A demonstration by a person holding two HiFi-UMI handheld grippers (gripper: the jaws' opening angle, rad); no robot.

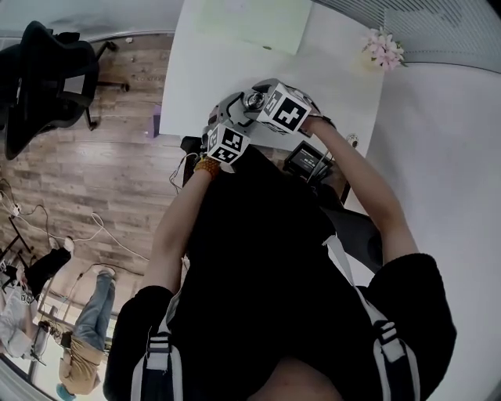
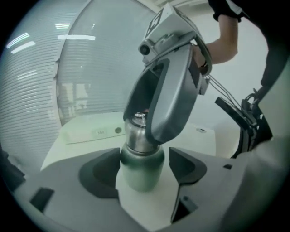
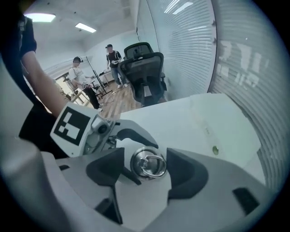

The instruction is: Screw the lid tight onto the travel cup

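The travel cup [image 2: 141, 167] has a green body and a steel neck, and it stands upright over the white table [image 2: 199, 136]. My left gripper [image 2: 144, 171] is closed round the cup's lower body from the side, its left pad against the cup's wall. The steel lid [image 3: 148, 164], with a ring handle on top, sits on the cup's neck. My right gripper [image 3: 145, 168] comes down over it from above, a jaw on each side of the lid and a thin gap at the left pad, so it is open. In the head view both grippers meet at the cup [image 1: 254, 100].
A pale green mat [image 1: 246, 22] lies at the table's far side, with a small round thing [image 3: 215, 149] near it. Pink flowers [image 1: 383, 48] stand at the far right corner. A black office chair [image 1: 43, 78] is off to the left, and people [image 3: 79, 77] stand beyond.
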